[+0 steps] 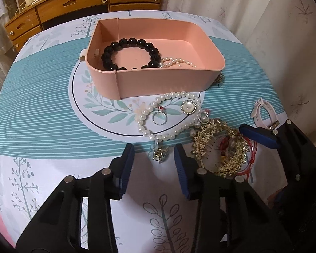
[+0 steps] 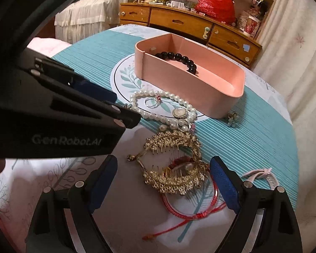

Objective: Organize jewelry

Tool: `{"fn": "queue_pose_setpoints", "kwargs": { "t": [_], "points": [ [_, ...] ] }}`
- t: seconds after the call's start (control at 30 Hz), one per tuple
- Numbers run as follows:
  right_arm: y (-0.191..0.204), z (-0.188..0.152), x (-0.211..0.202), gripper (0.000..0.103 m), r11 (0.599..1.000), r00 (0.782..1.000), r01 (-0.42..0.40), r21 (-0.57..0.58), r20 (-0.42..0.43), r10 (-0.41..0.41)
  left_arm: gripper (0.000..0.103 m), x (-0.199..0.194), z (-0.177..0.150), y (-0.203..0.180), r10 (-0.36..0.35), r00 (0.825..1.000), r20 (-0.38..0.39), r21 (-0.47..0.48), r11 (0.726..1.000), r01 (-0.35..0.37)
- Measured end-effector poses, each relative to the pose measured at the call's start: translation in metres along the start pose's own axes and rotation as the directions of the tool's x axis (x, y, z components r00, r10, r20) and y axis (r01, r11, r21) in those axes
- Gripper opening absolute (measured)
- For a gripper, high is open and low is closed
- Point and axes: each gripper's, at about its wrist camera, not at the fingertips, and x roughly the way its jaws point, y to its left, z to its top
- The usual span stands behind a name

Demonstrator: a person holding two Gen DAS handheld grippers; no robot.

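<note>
A pink open box [image 1: 164,82] [image 2: 179,84] stands mid-table and holds a black bead bracelet [image 1: 130,52] [image 2: 179,58] and a small pearl strand [image 1: 177,62]. In front of it lie a white pearl necklace [image 1: 168,136] [image 2: 158,116], a silver ring with a red stone [image 1: 160,117] [image 2: 152,103], a round pearl brooch [image 1: 188,106] [image 2: 180,112], gold hair combs [image 1: 219,147] [image 2: 174,164] and a red cord bracelet [image 2: 189,208]. My left gripper [image 1: 153,166] is open, its fingers either side of a small flower clip [image 1: 158,152]. My right gripper [image 2: 164,185] is open around the gold combs.
A pale pink watch band [image 1: 263,113] [image 2: 263,175] lies at the right. A small flower earring [image 2: 232,119] lies beside the box. The round table has a teal patterned cloth [image 1: 42,116]. A wooden dresser [image 1: 73,6] stands behind, a curtain to the right.
</note>
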Motion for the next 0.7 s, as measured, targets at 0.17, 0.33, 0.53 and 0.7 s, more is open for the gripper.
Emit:
{"fn": "queue_pose_setpoints", "kwargs": {
  "t": [0.17,0.33,0.53,0.7],
  "points": [
    [-0.007,0.002,0.007,0.09,0.999,0.999,-0.032,0.035,0.012,0.032,0.02,0.001,0.0,-0.001,-0.014,1.0,0.009,-0.024,1.0,0.014],
    [-0.011,0.003,0.01,0.089,0.997,0.999,-0.033,0.063,0.016,0.032,0.019,0.001,0.0,-0.004,-0.012,1.0,0.022,-0.014,1.0,0.012],
    [-0.019,0.0,0.009,0.077,0.994,0.999,-0.045,0.101,0.027,0.042,0.019,0.001,0.0,-0.005,-0.006,1.0,0.022,-0.021,1.0,0.007],
    [-0.019,0.001,0.009,0.077,0.993,0.999,-0.048,0.11,0.021,0.046,0.017,0.0,0.0,-0.003,-0.018,1.0,0.021,-0.024,1.0,0.019]
  ]
}}
